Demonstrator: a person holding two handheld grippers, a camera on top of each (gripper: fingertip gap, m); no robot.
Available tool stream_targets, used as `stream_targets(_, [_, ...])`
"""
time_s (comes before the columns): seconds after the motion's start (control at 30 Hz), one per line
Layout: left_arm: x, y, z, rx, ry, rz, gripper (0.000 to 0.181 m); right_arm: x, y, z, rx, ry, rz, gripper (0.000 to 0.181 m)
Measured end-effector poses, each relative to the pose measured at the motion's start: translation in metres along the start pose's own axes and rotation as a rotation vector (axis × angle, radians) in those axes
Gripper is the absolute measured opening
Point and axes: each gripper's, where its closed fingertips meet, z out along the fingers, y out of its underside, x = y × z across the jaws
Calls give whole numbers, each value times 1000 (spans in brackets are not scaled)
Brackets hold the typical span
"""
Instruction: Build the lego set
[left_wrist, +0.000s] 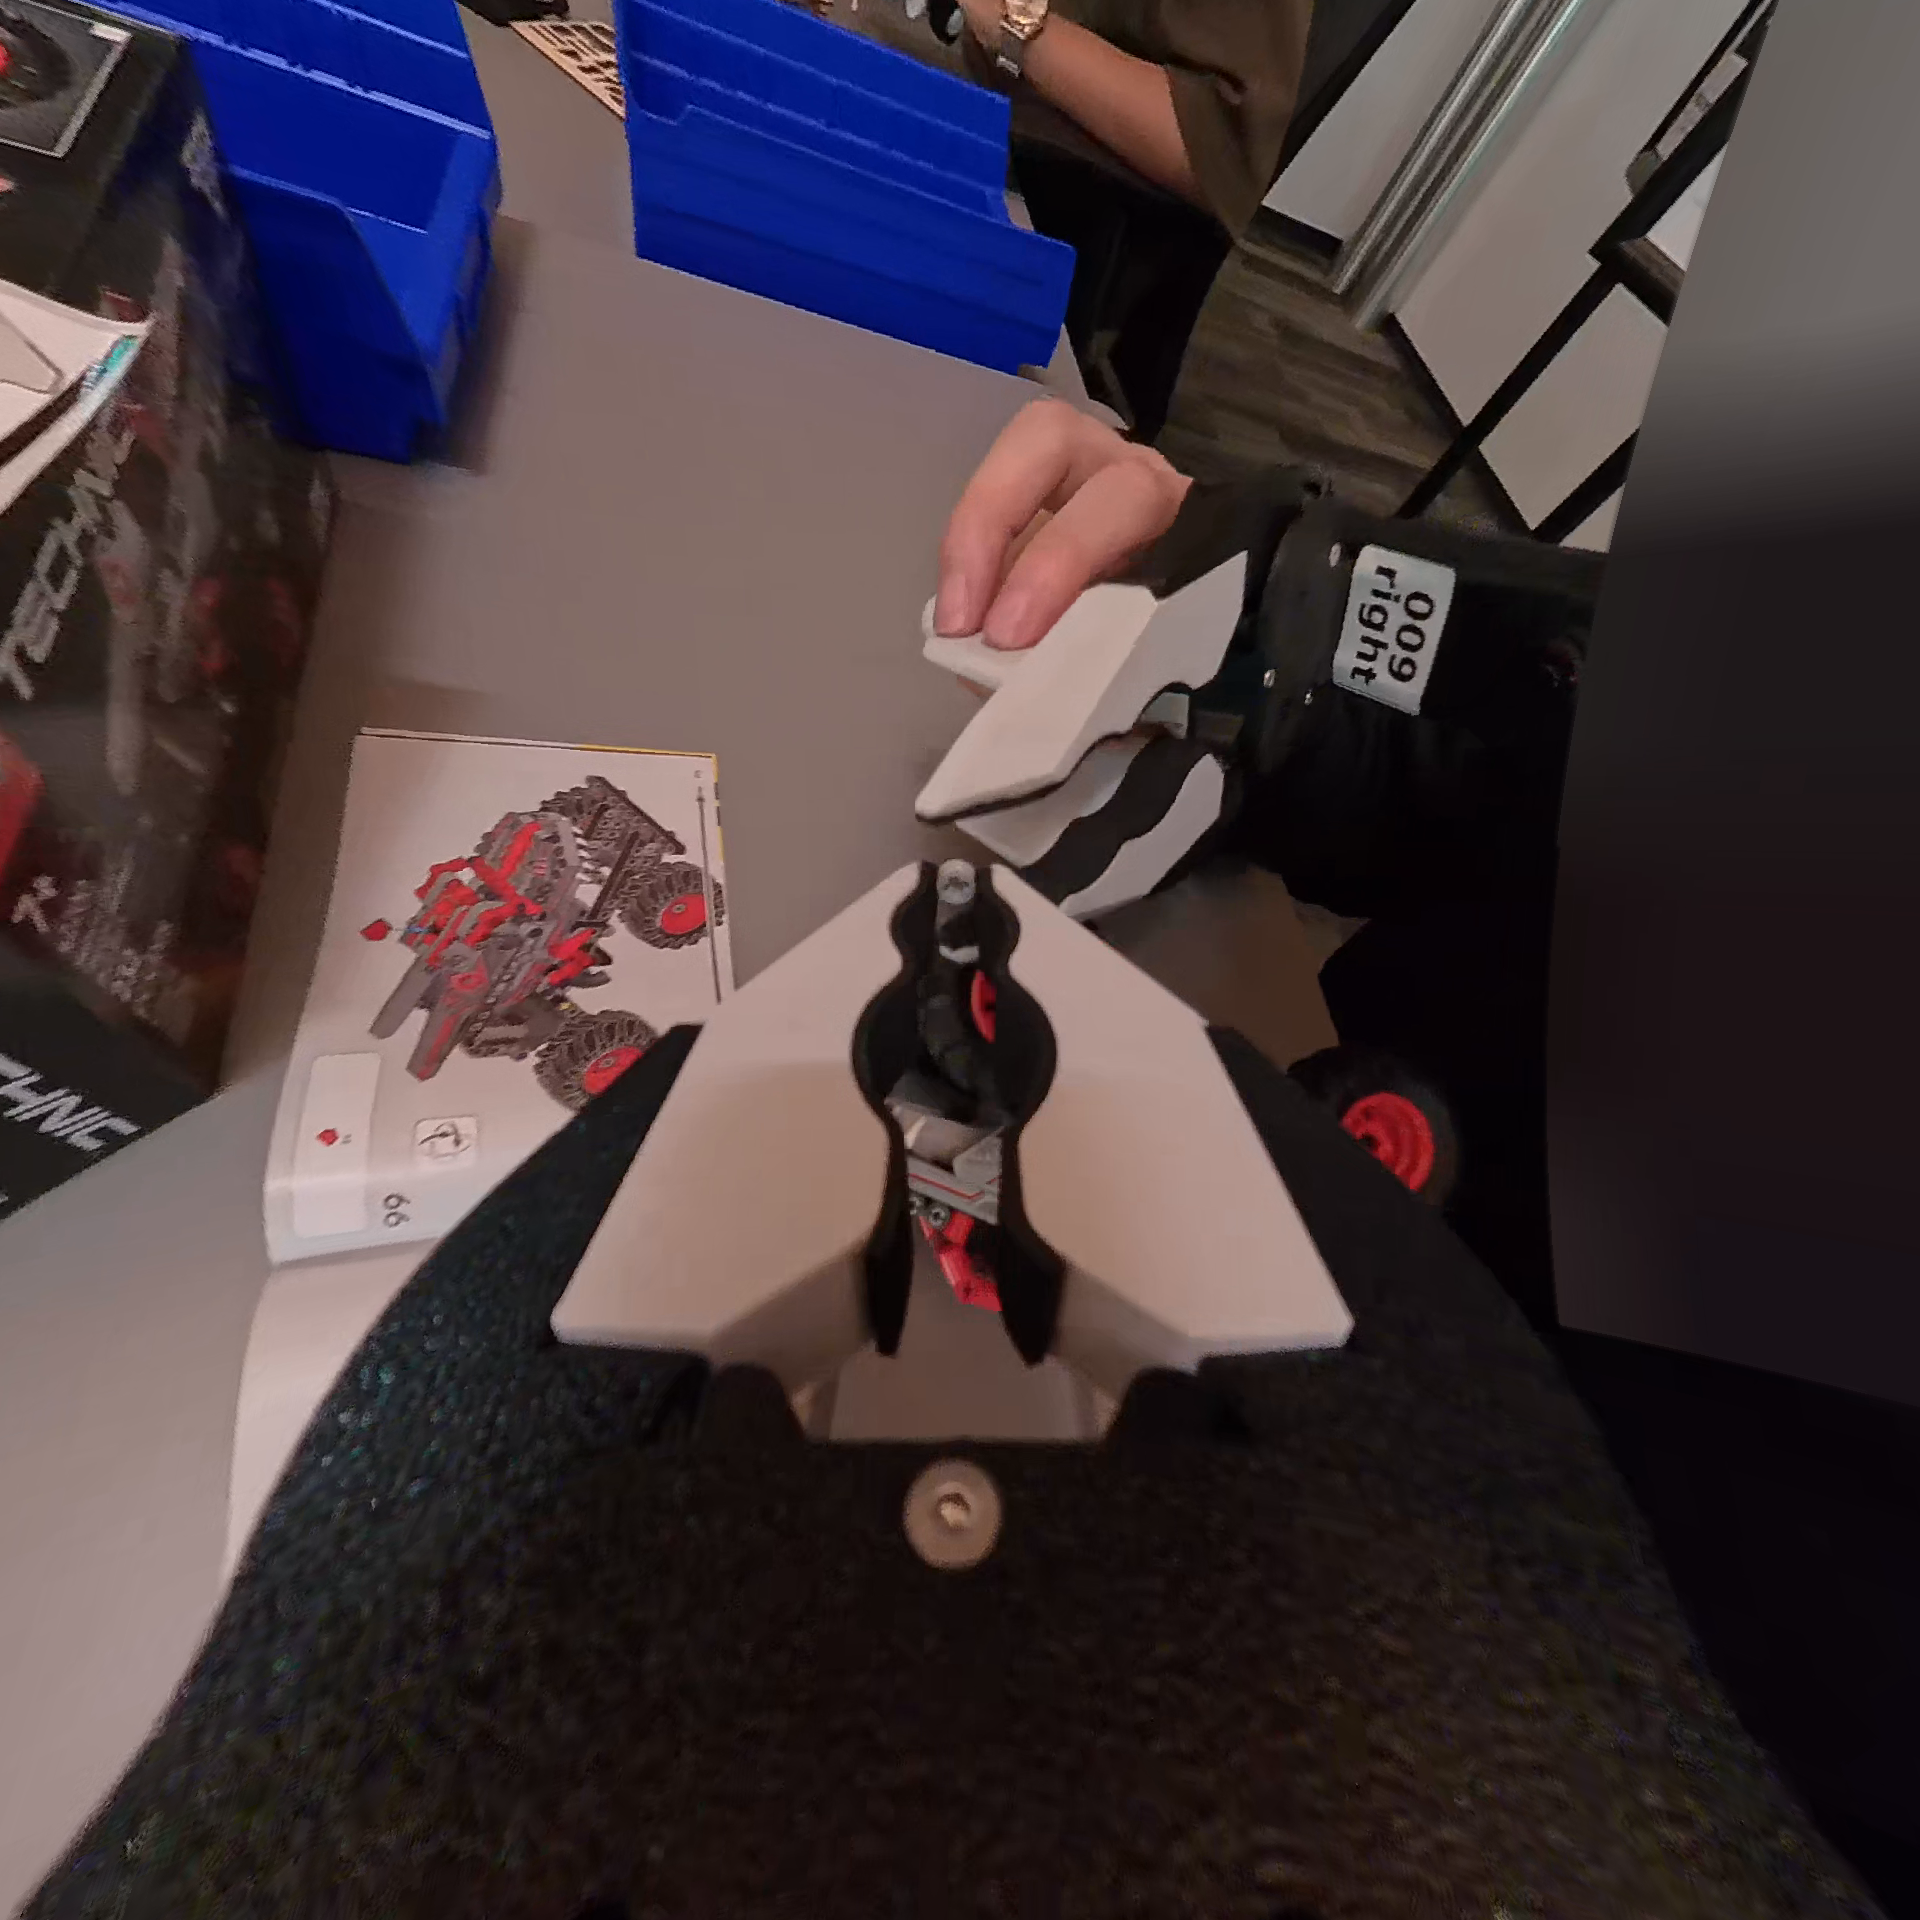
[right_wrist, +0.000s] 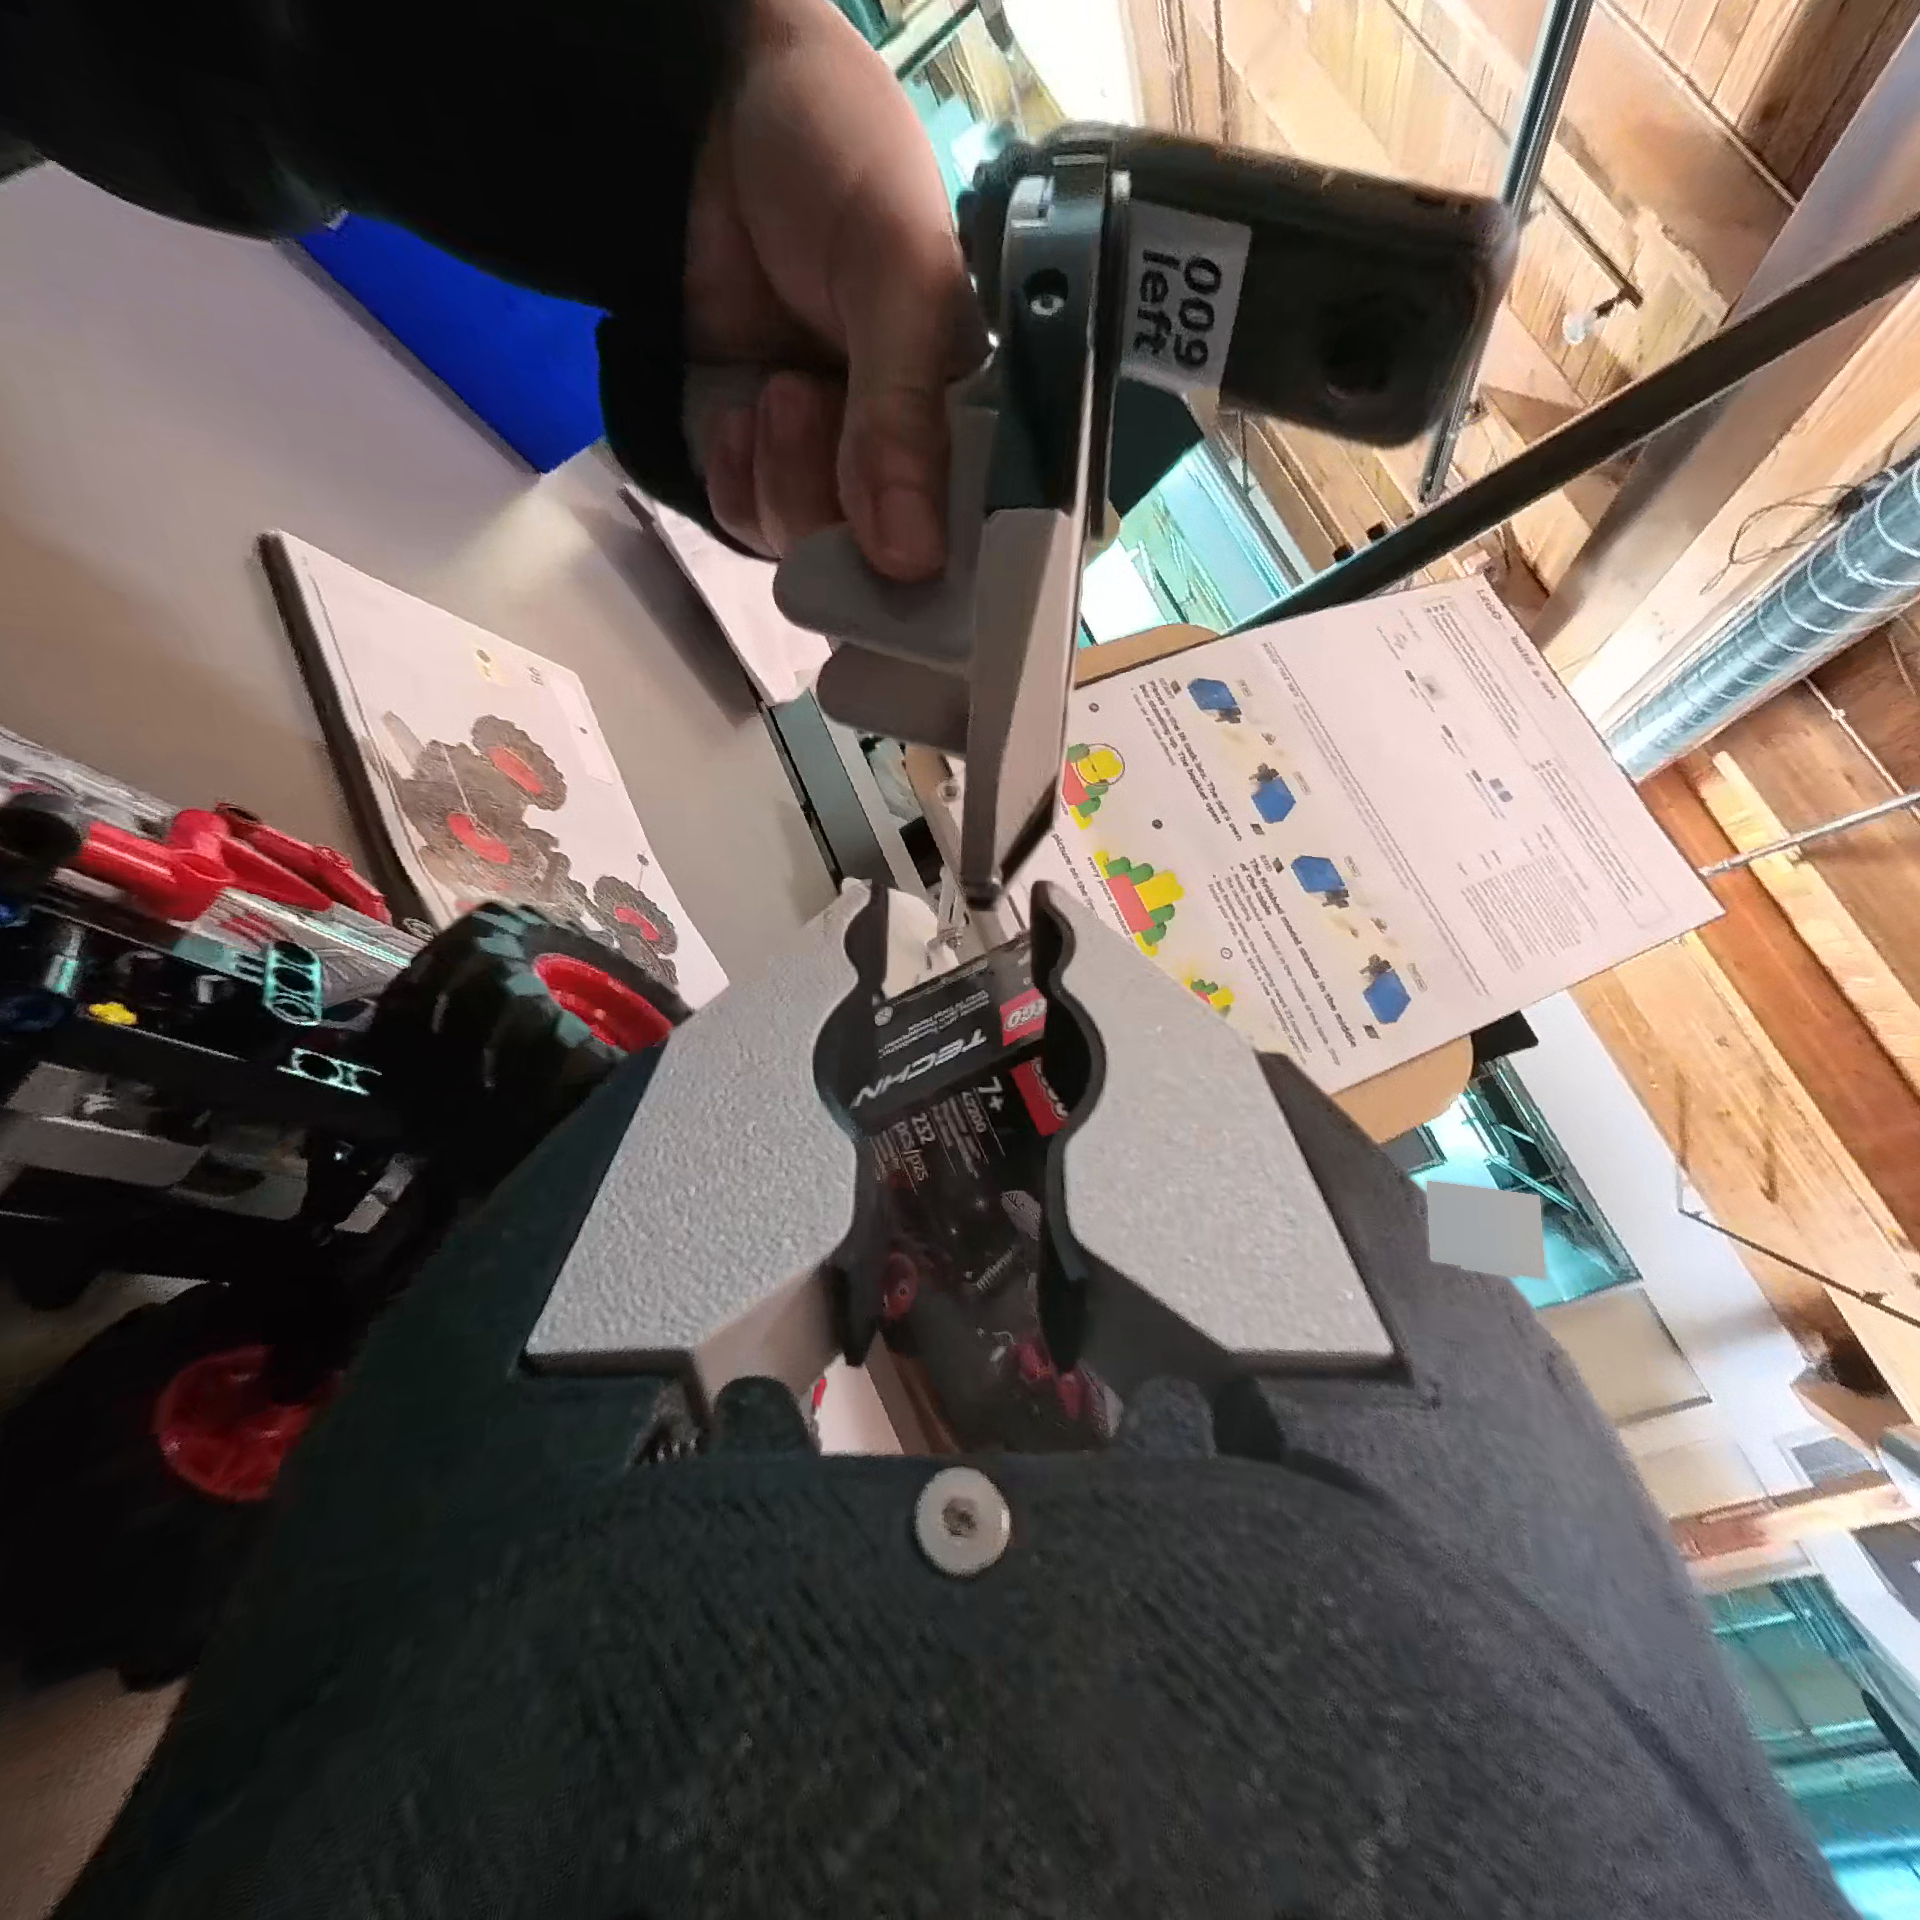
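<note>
Left gripper (left_wrist: 957, 883): white fingers clamped on thin grey axle (left_wrist: 954, 899) (tip protruding).
Right gripper (right_wrist: 961, 914): fingers apart, nothing held.
Model (right_wrist: 260, 1049): black-red wheeled vehicle beside it.

Even indoor light, soft shadows, strong wide-angle edge warping, slight motion blur.

We see the left gripper (left_wrist: 956, 883) with its jaws nearly together, pinching a thin grey axle (left_wrist: 954, 896) at the tips. Through the gap show black, grey and red lego parts (left_wrist: 956, 1143). Left of the gripper lies the open instruction booklet (left_wrist: 499, 987) on the grey table (left_wrist: 675, 499). Ahead and right, the right gripper (left_wrist: 971, 774) points toward ours, with a hand (left_wrist: 1049, 520) on it. Blue bins (left_wrist: 831, 197) stand far ahead.
</note>
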Motion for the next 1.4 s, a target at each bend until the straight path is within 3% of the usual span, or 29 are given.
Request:
stream_targets(0.03, [3,1,2,-1,12,-5,4,-1,-1,-1,1,-2,-6,25])
stream_targets(0.8, [5,1,4,15,10,-37,4,1,-5,-4,13,50,-81,6])
stream_targets(1.4, [12,-1,0,26,8,66,7,2,-12,-7,89,53,46,5])
